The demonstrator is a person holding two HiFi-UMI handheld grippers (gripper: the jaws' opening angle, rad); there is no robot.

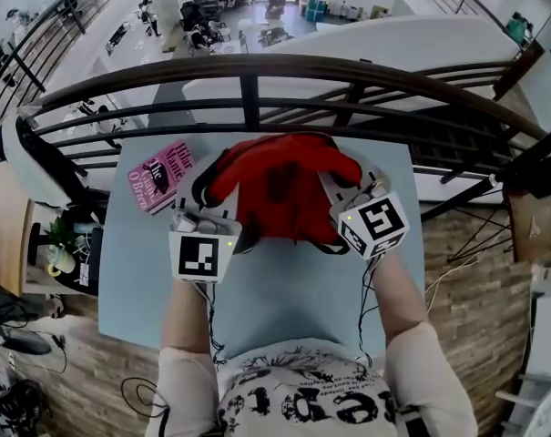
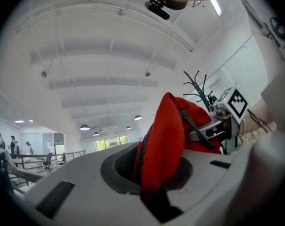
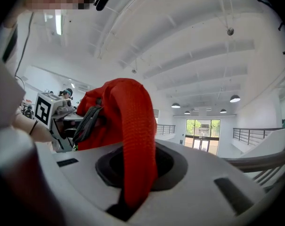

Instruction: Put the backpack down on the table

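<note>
The red backpack (image 1: 280,189) is over the middle of the light blue table (image 1: 284,289), a bit toward the top of the head view. I cannot tell if its bottom touches the table top.

The left gripper (image 1: 205,215) is shut tight on a fold of red cloth with a zipper on the bag's left side. The right gripper (image 1: 337,192) is pinched on a thick red fold of the bag's right side. Both pairs of jaws are pressed together with the cloth in between. In each gripper view the bag stands up tall in front of the white ceiling.

The top of the bag is near the far edge of the table. Just past that edge runs a dark railing (image 1: 257,71), with a big hall far down below it.

There is a wide bare patch of table under the bag in the picture, between the bag and the person. There is a thin bare strip at the right side of the bag too.

A pink book (image 1: 159,177) lies flat at the upper left of the table, just beside the bag's left side. It is the only other thing on the table. A small green plant (image 1: 58,237) sits off the table at the far left of the picture.
</note>
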